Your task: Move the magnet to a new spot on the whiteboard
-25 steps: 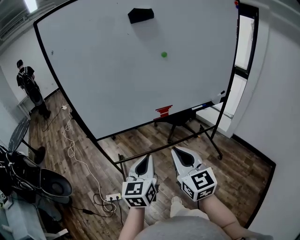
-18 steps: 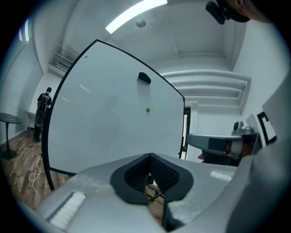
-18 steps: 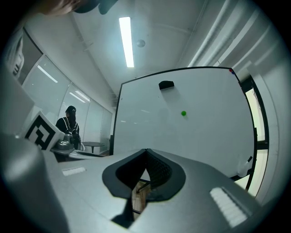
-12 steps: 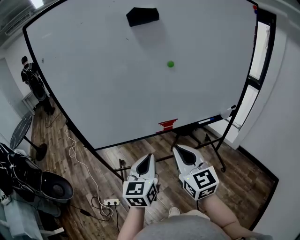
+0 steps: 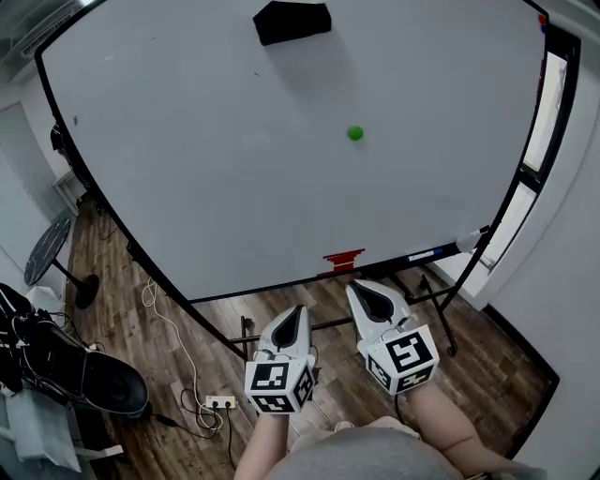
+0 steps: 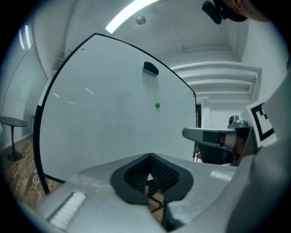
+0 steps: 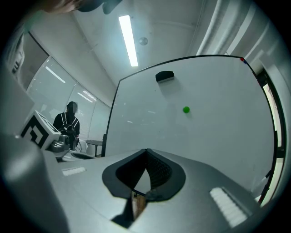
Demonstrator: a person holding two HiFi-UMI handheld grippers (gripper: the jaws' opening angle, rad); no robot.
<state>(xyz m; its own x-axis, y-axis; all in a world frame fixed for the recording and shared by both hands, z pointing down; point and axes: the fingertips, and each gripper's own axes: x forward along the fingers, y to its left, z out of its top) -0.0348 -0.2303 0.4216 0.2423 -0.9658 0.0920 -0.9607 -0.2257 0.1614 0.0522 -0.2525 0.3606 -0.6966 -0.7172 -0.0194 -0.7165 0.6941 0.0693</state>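
Note:
A small round green magnet (image 5: 354, 133) sticks to the big whiteboard (image 5: 206, 159), right of its middle; it also shows as the green magnet (image 6: 157, 105) in the left gripper view and the green magnet (image 7: 186, 109) in the right gripper view. My left gripper (image 5: 293, 314) and right gripper (image 5: 363, 292) are held low in front of the board's bottom edge, side by side and far below the magnet. Both have their jaws shut with nothing between them.
A black eraser (image 5: 292, 21) clings to the board's top. A red object (image 5: 343, 260) and a marker (image 5: 422, 254) lie on the bottom ledge. The board's black stand legs (image 5: 427, 300) spread over the wood floor. A cable and power strip (image 5: 221, 402) lie at the left.
The whiteboard fills more of the head view and the magnet has shifted right and lower in it. Both grippers stay shut and level. The person at far left has left the view.

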